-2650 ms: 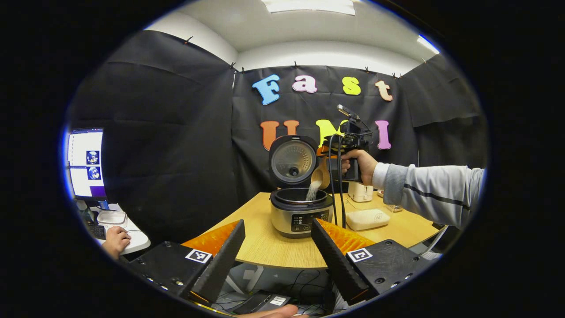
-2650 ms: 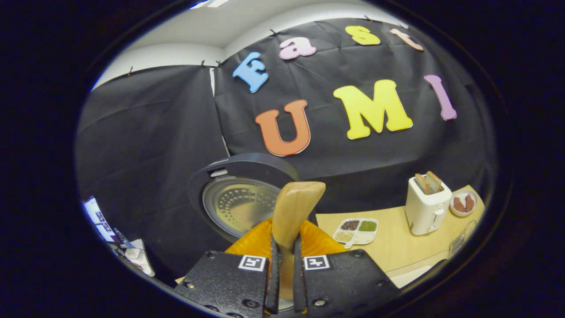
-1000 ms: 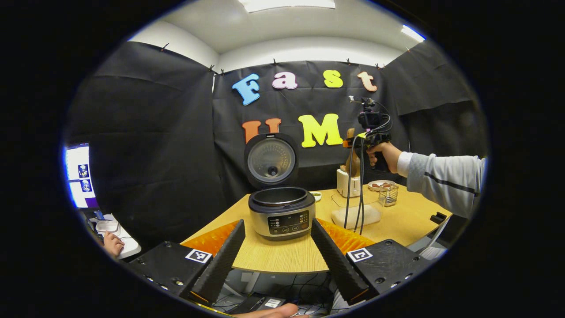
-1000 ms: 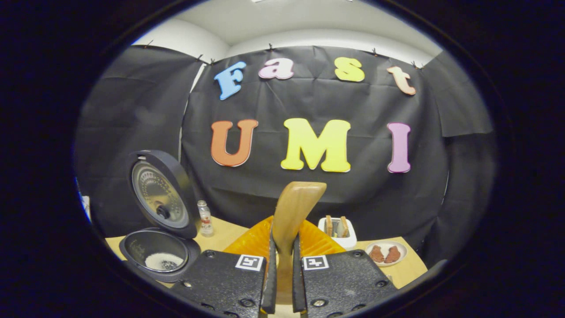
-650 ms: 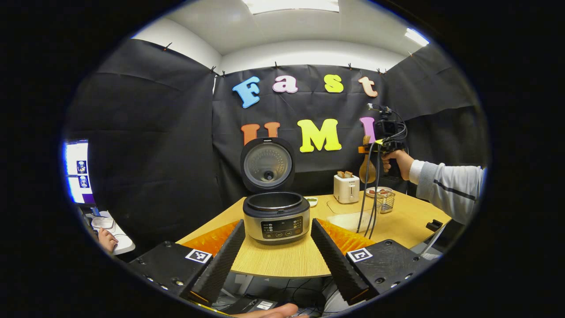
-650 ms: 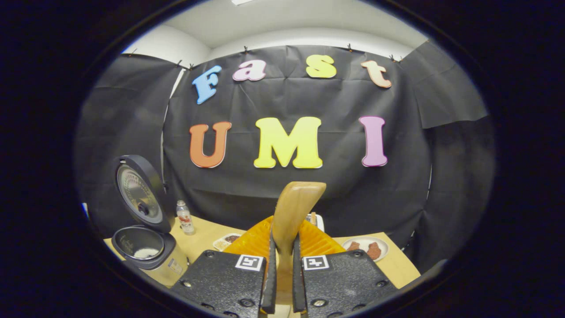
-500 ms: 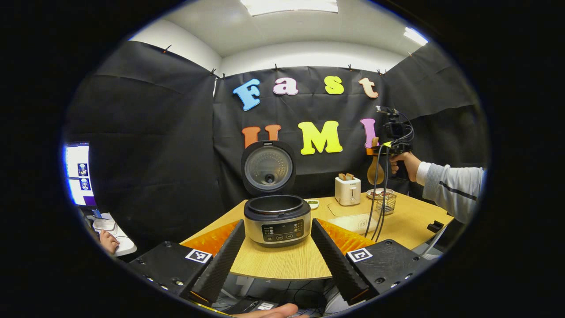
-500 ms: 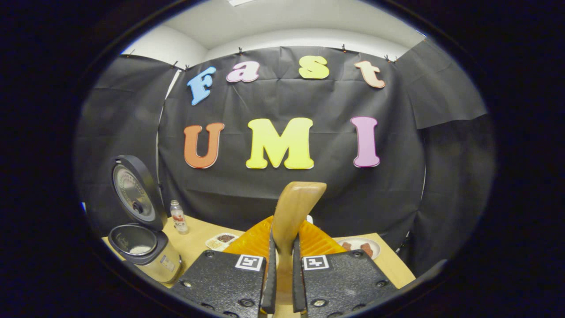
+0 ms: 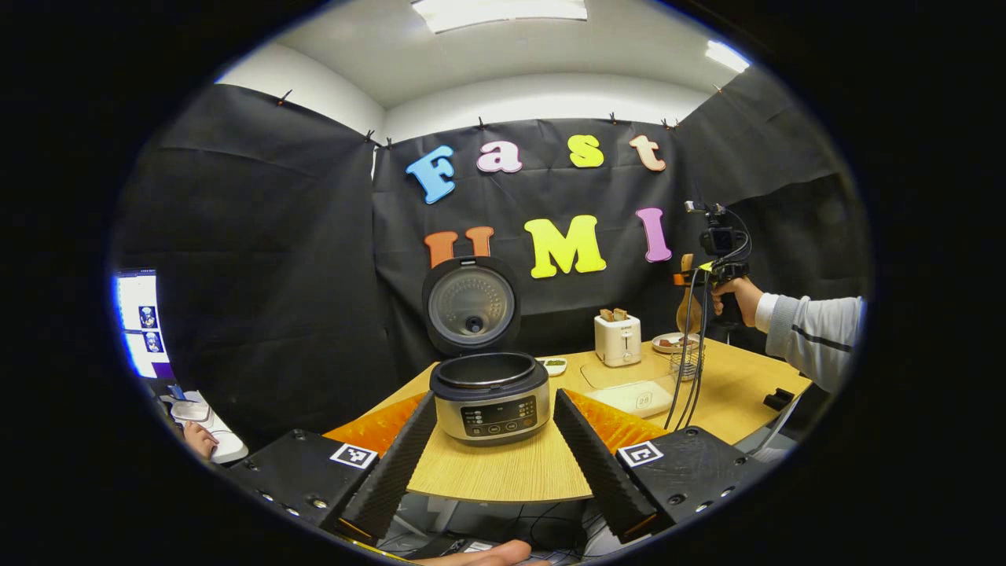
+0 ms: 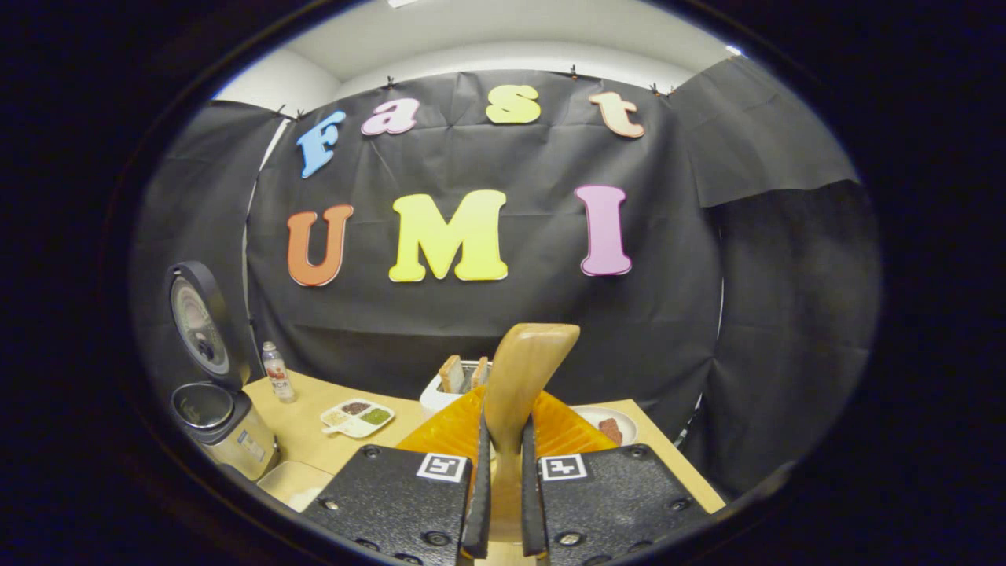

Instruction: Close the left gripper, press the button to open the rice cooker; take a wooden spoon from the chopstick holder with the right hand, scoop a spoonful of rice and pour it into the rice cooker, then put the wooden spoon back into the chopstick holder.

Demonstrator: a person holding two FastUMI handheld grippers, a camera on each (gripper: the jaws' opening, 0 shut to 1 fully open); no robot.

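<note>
Above the chopstick holder point(image 9: 687, 363), right gripper point(image 10: 503, 472) clamps the wooden spoon point(image 10: 520, 385) upright — ready for return; left gripper point(image 9: 493, 444) idles, fingers apart.

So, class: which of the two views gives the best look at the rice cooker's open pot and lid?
The left gripper view: the rice cooker sits near the centre, facing the camera, lid upright and control panel showing. In the right gripper view the rice cooker is small at the left edge, seen from the side, lid edge-on.

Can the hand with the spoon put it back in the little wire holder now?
Probably yes. The right gripper holds the wooden spoon just above the wire chopstick holder, and nothing sits between them.
</note>
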